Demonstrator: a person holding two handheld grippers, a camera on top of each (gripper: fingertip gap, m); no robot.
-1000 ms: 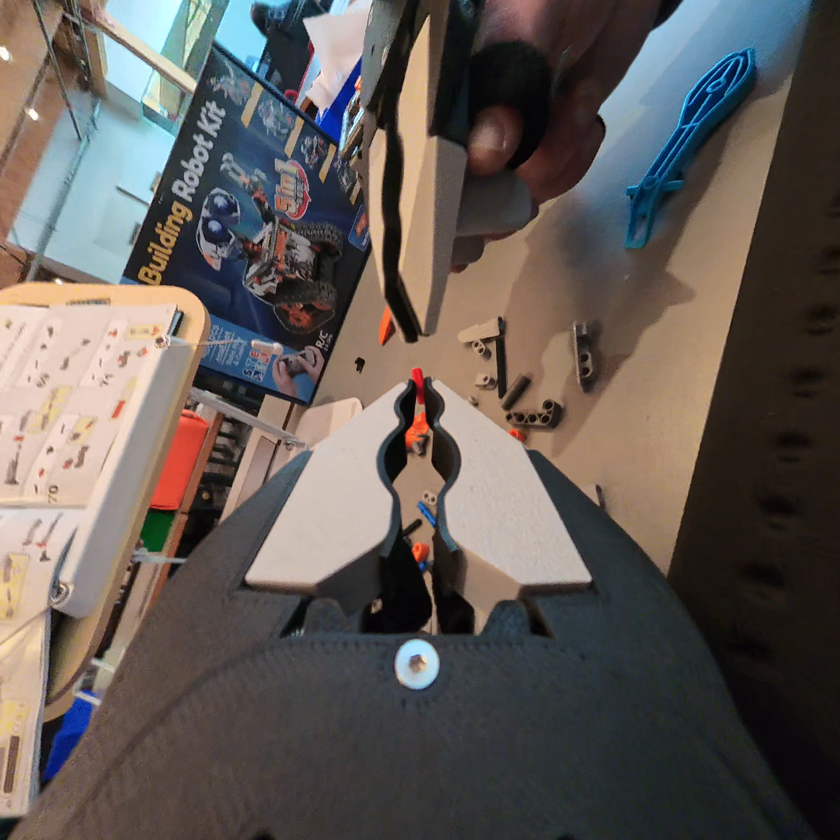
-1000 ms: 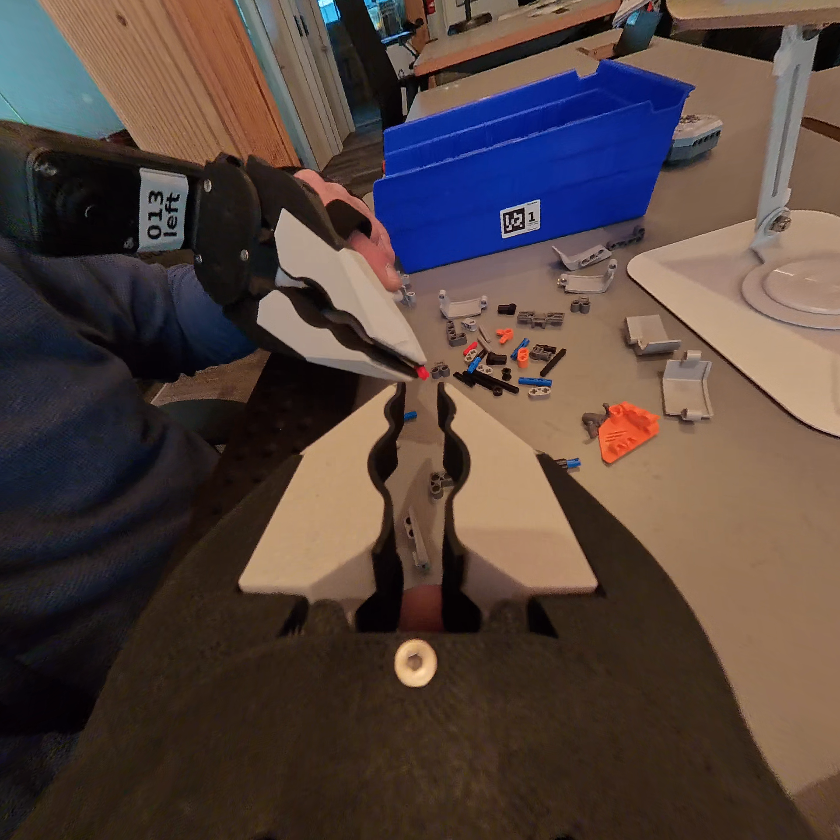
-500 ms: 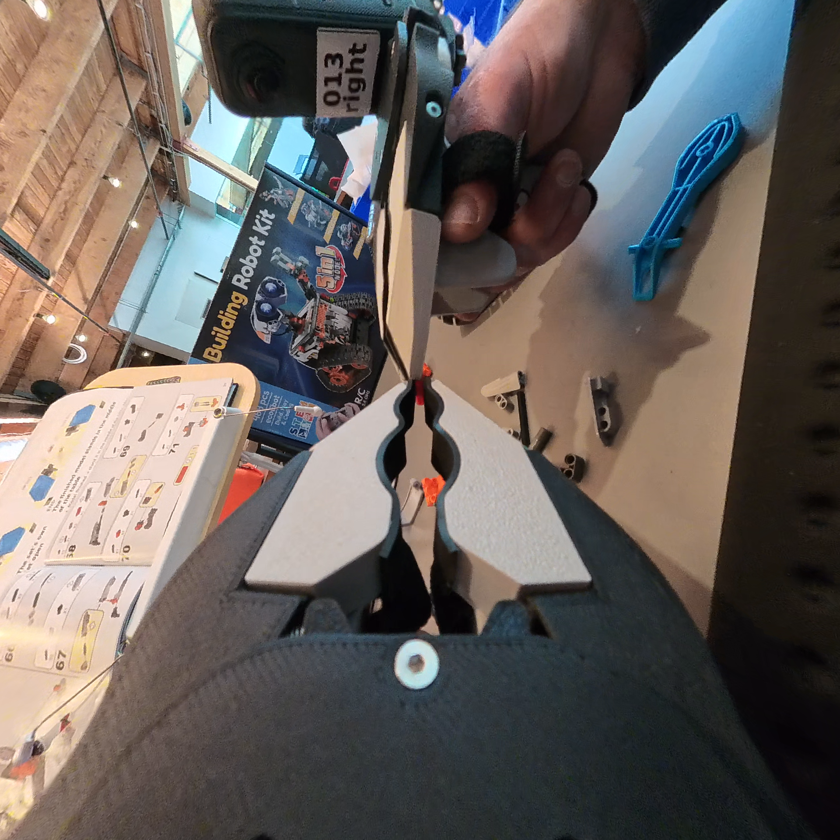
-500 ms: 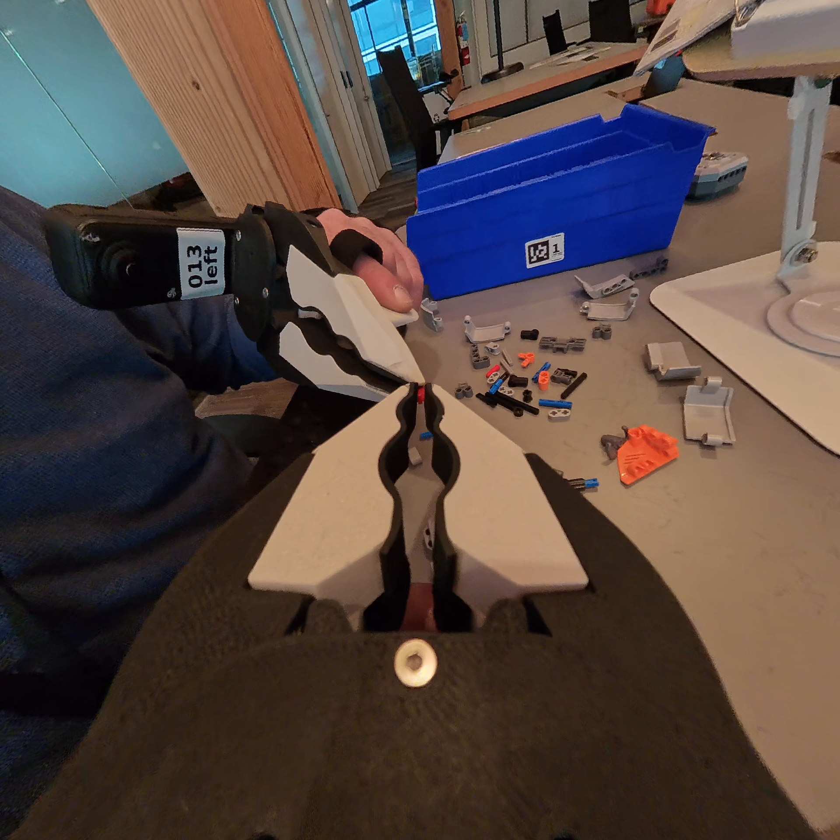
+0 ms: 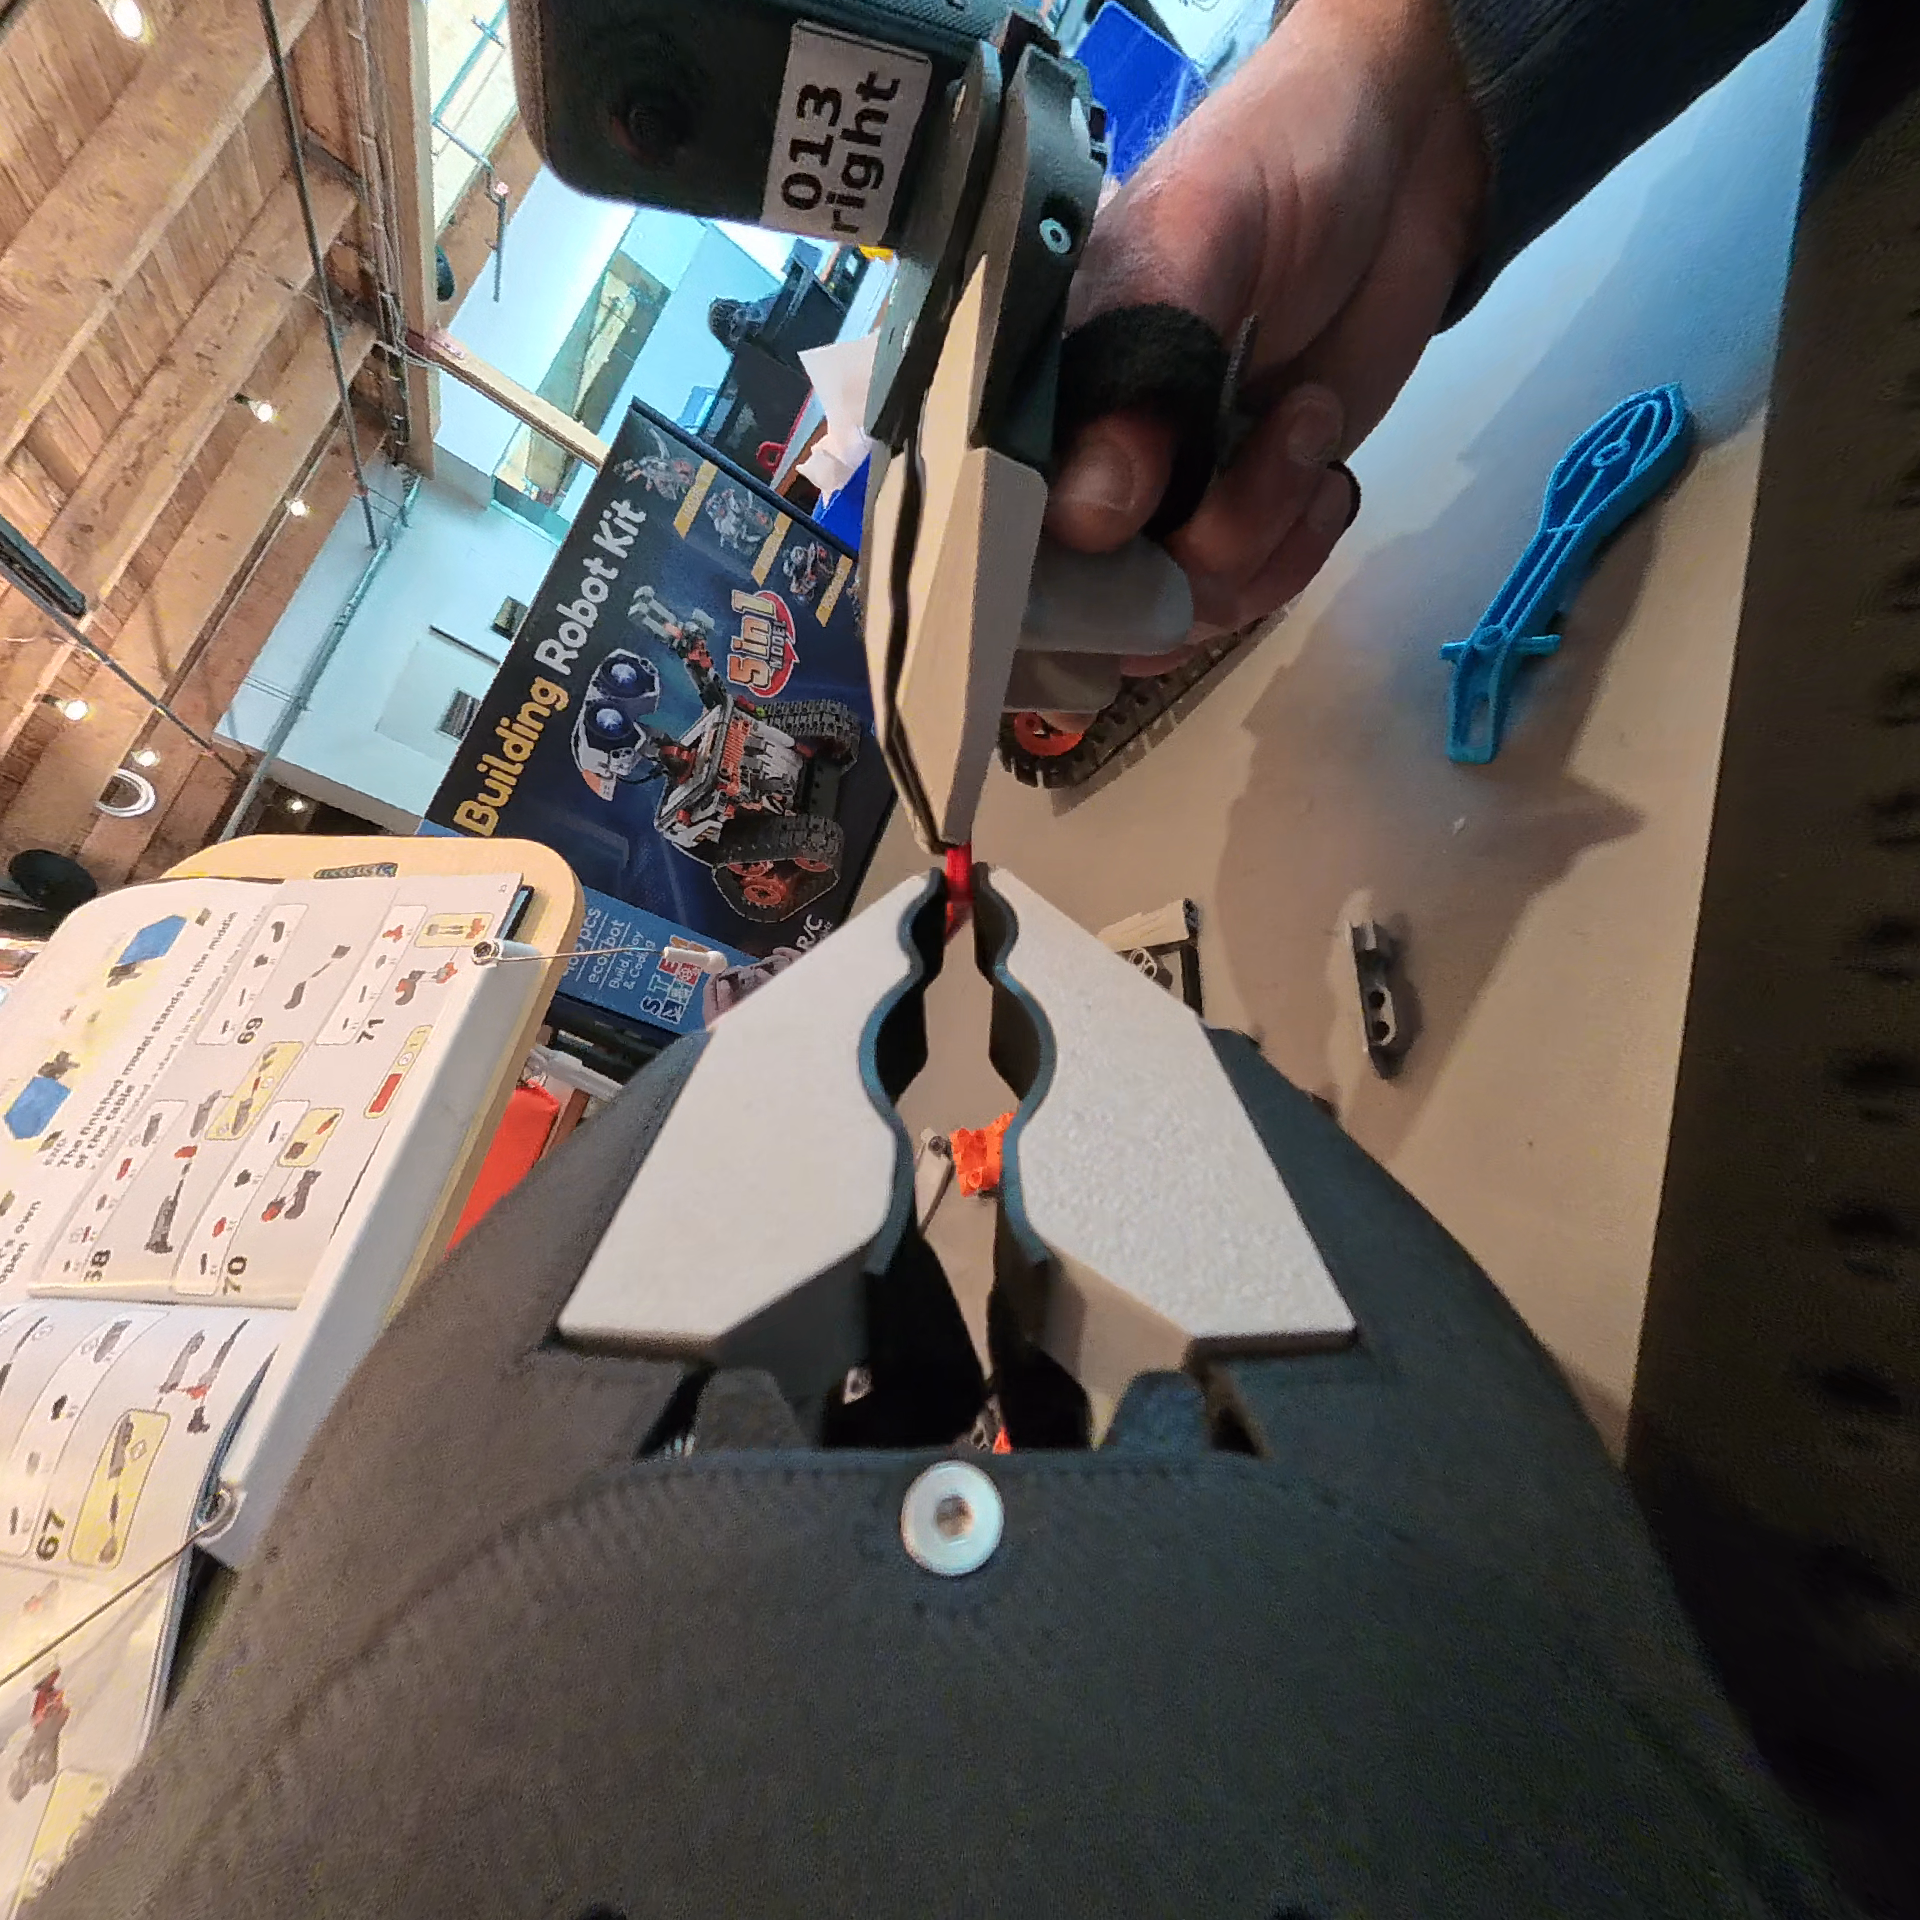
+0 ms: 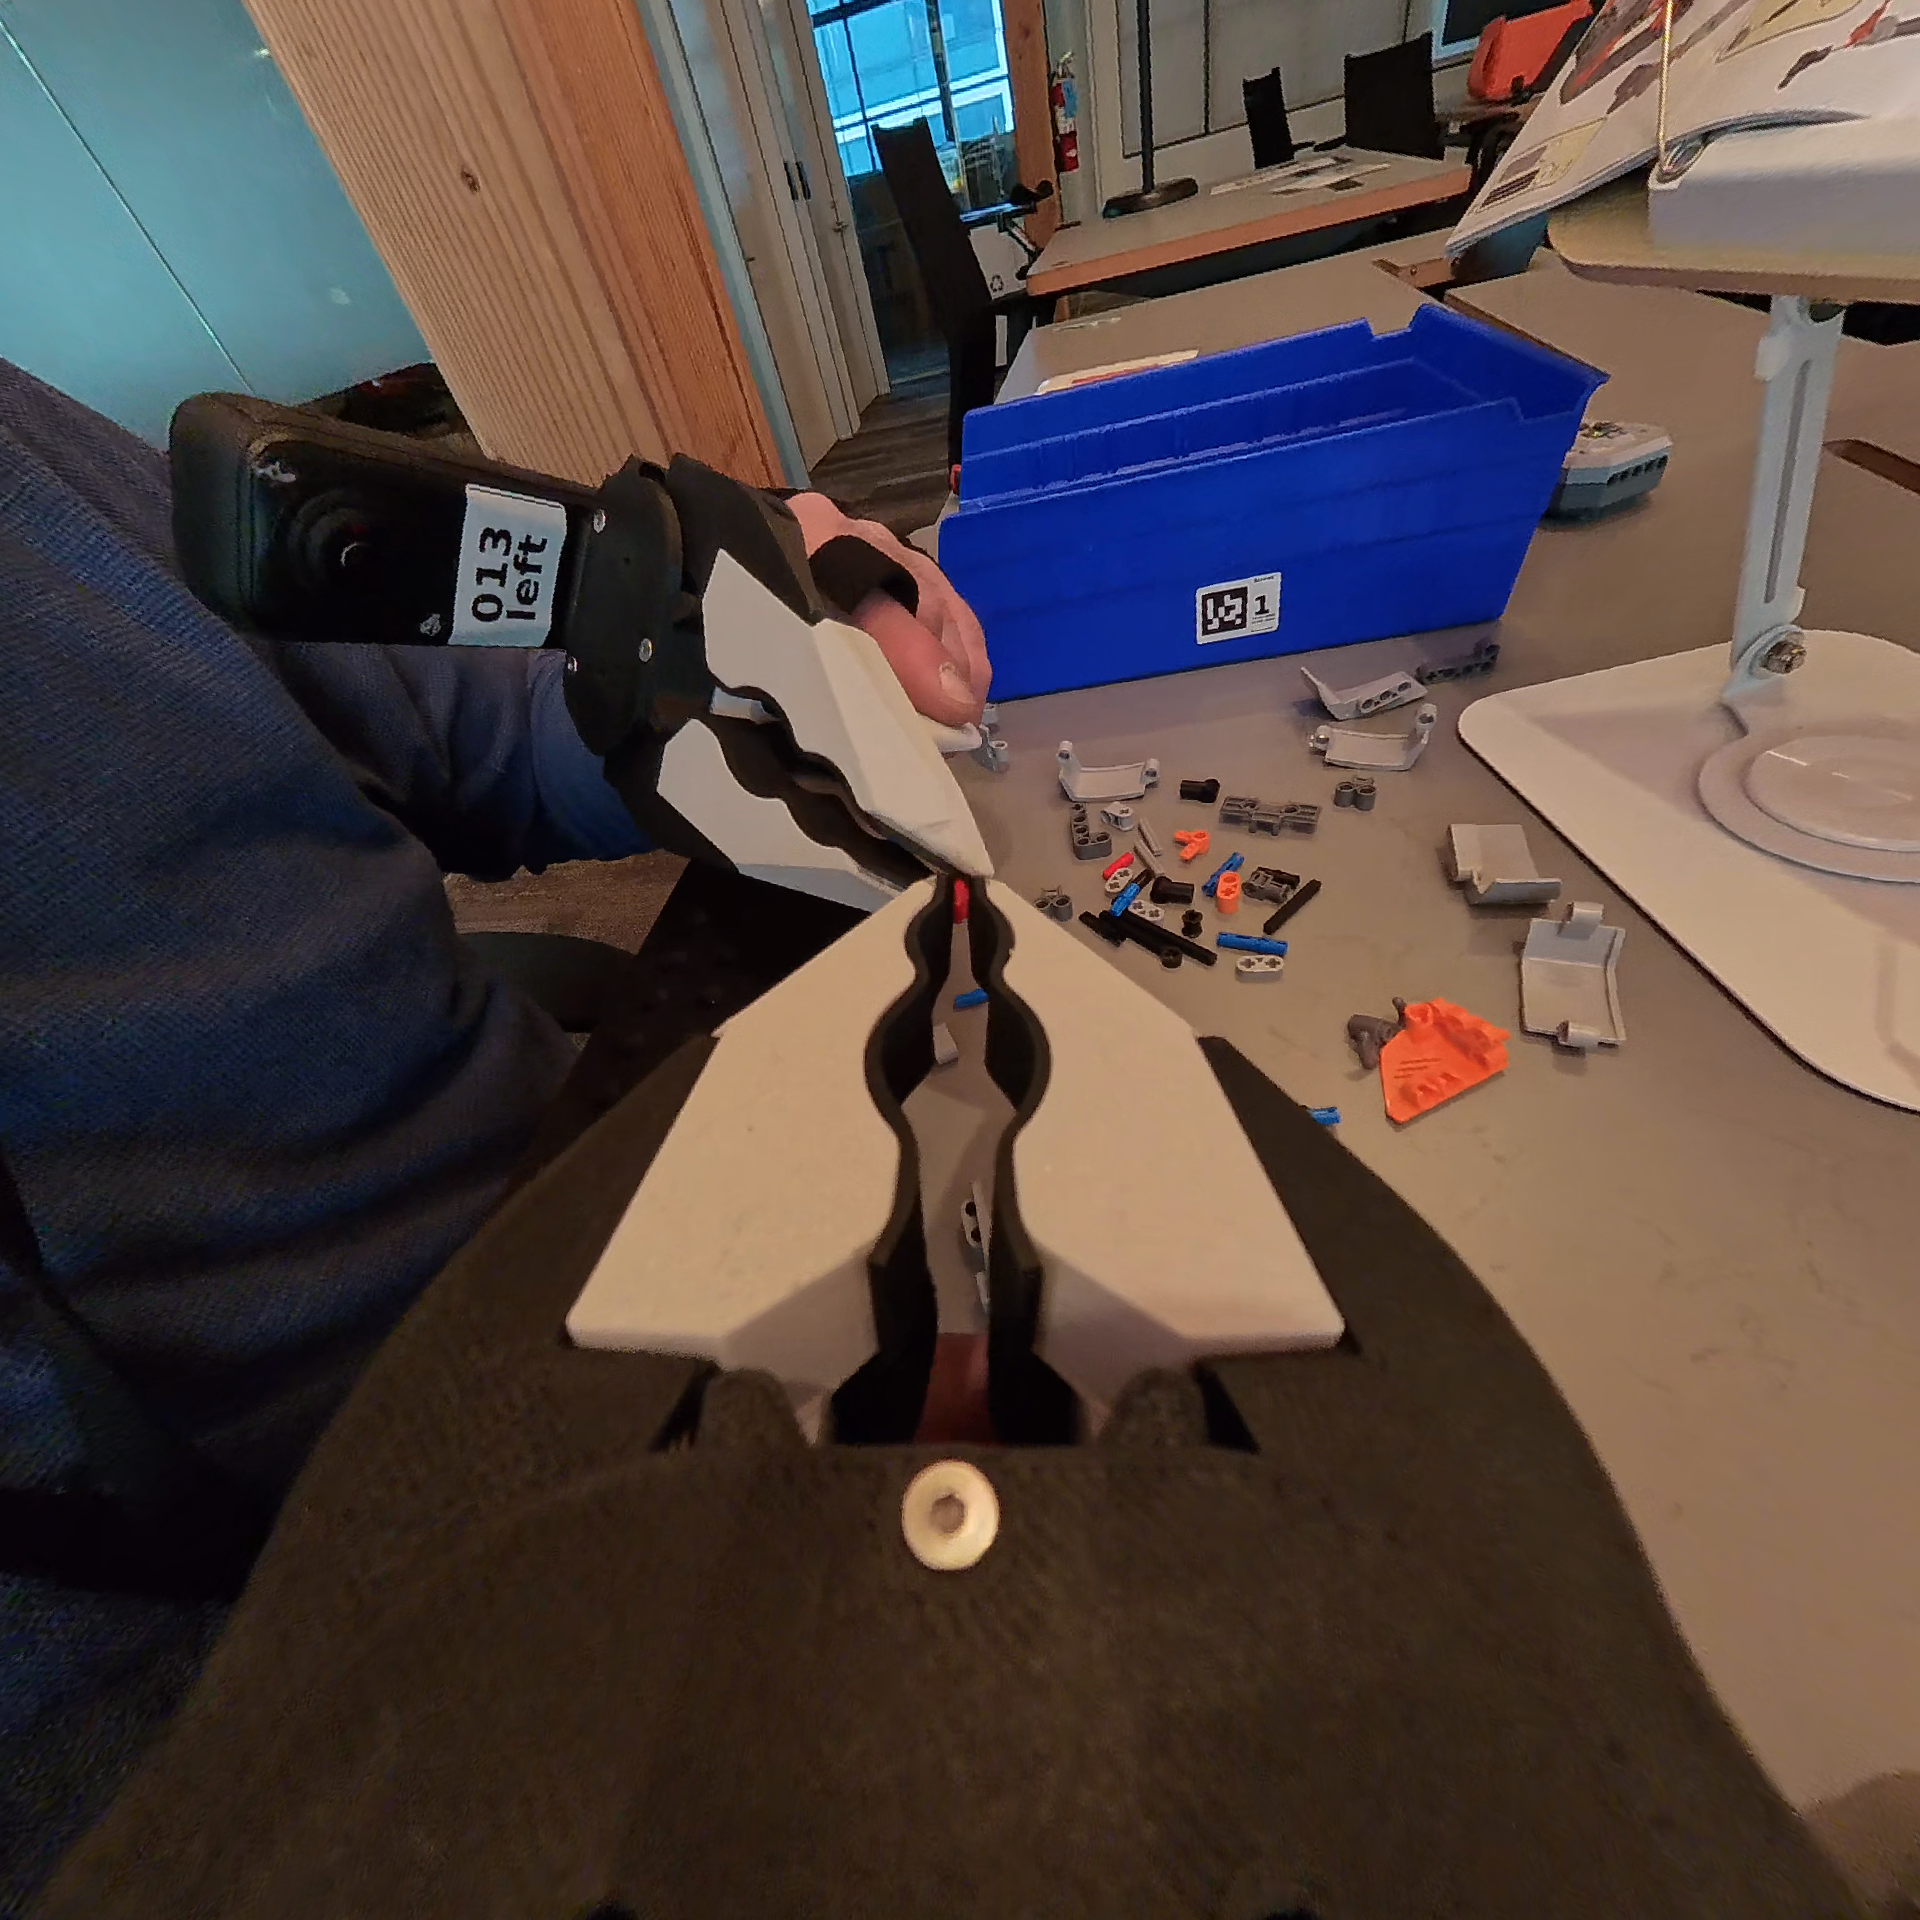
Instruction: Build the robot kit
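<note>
A small red pin (image 5: 958,885) is held in the air between my two grippers, which meet tip to tip above the grey table (image 6: 1558,1299). My left gripper (image 5: 957,902) is shut on one end of the pin; in the right wrist view it (image 6: 961,860) comes in from the left. My right gripper (image 6: 961,902) is shut on the other end of the red pin (image 6: 960,900); in the left wrist view it (image 5: 940,826) comes down from above. A hand (image 5: 1278,343) holds the right gripper.
A blue bin (image 6: 1247,499) stands at the back. Several small loose parts (image 6: 1195,883), an orange piece (image 6: 1439,1060) and grey panels (image 6: 1569,977) lie on the table. A white stand base (image 6: 1662,727), an instruction booklet (image 5: 208,1091), a kit box (image 5: 665,675) and a blue tool (image 5: 1558,561) are around. Less than 4 cm separates the two grippers' tips. From either gripper's tips it is about 15 centimeters to the orange piece (image 6: 1439,1060).
My right gripper moved up to the left gripper's tips and shut on the free end of the red pin. The left gripper kept its hold on the pin throughout.
</note>
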